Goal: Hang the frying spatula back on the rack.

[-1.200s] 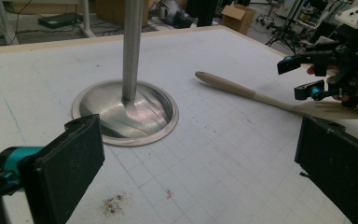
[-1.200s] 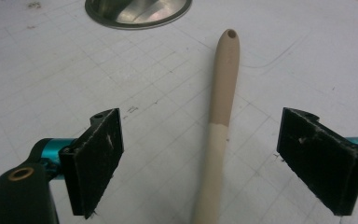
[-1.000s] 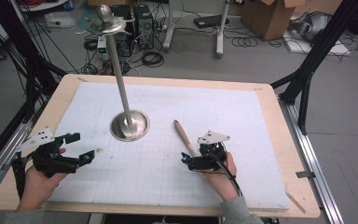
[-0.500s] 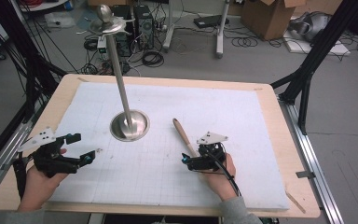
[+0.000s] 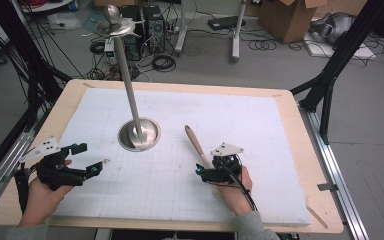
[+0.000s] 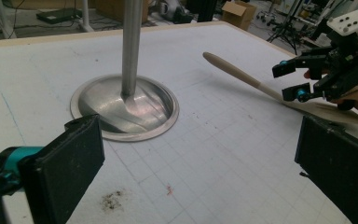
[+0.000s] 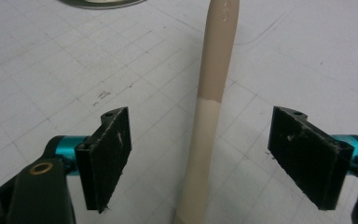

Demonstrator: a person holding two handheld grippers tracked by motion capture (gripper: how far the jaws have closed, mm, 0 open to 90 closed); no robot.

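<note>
Presently catalogued: right claw [image 5: 200, 171], jaws set wide and lately closing somewhat, with the wooden spatula [image 7: 209, 112] lying between them, untouched by either pad, its handle stretched ahead of the claw on the tabletop [image 5: 290, 125]. Left claw [image 5: 96, 166], jaws held wide and empty; the steel stand [image 6: 126, 105] is placed ahead of it, the spatula off to its right.

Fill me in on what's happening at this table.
A person works with a gripper in each hand. The right gripper straddles the handle of a wooden spatula lying on the white mat; its jaws have just been closing but don't touch it yet. The left gripper waits open, beside a metal stand.
</note>
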